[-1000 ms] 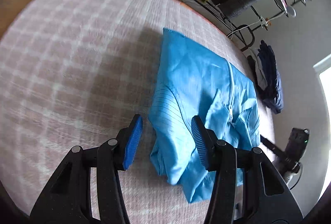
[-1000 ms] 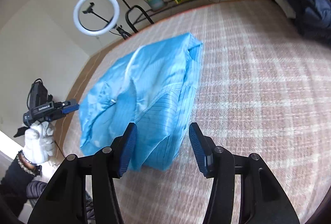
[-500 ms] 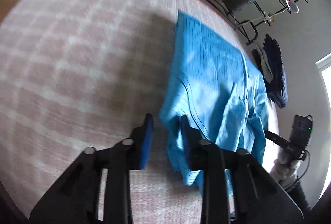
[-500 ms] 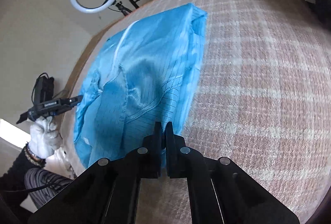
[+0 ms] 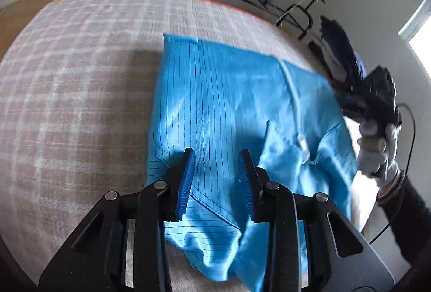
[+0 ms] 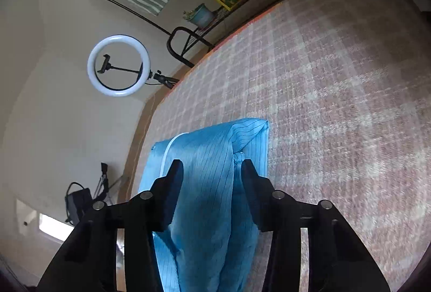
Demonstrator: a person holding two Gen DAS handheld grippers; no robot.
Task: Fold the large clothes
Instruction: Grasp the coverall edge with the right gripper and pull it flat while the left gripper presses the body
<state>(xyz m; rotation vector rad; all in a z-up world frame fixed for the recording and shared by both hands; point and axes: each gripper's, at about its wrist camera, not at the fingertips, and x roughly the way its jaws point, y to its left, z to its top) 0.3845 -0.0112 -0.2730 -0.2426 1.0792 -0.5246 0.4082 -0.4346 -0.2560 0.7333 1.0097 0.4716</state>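
Both grippers, pinched half a second ago, now stand with fingers spread: the left gripper (image 5: 216,178) and right gripper (image 6: 211,189) each hang released over the bright blue pinstriped zip-front garment (image 5: 229,108), gripping nothing. It lies folded on the pink-and-white checked rug (image 5: 67,81), long axis running away from both cameras. Only the left view shows a white-gloved hand (image 5: 377,149); only the right shows the white ring light (image 6: 118,65).

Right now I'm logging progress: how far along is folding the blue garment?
Partly done: the blue garment lies doubled over on the checked blanket, its far edge neat. Both the left gripper and right gripper are open above it. The near end remains rumpled, needing another fold.
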